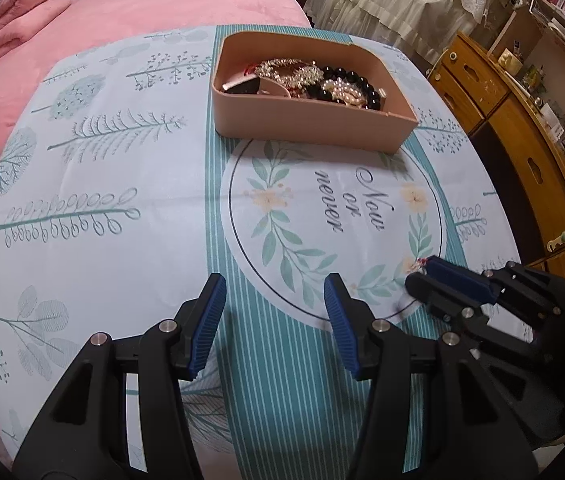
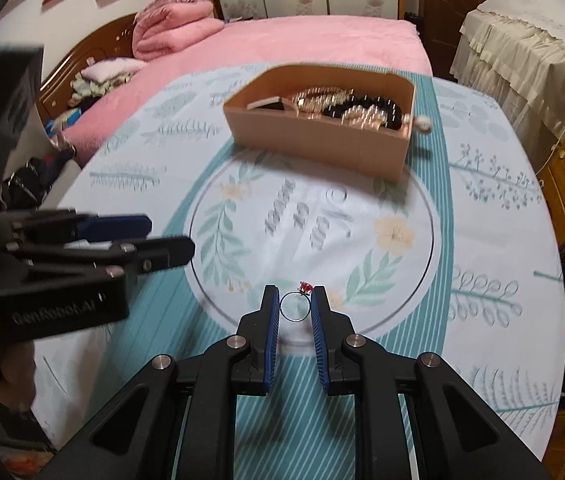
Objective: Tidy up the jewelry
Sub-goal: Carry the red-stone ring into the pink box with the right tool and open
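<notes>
A pink box (image 1: 314,130) (image 2: 314,148) stands at the far side of the table, filled with tangled jewelry: black beads (image 1: 346,78), pearls and gold chains. My right gripper (image 2: 296,300) is shut on a thin silver ring with a red stone (image 2: 302,294), held between its blue pads above the table's printed circle. It shows in the left wrist view (image 1: 422,272) at the right. My left gripper (image 1: 274,292) is open and empty over the striped band; it also shows in the right wrist view (image 2: 170,236) at the left.
The table (image 1: 122,168) has a leaf-print cloth. A small pearl piece (image 2: 422,124) lies by the box's right end. A pink bed (image 2: 302,44) lies behind the table. A wooden cabinet (image 1: 522,128) stands to the right.
</notes>
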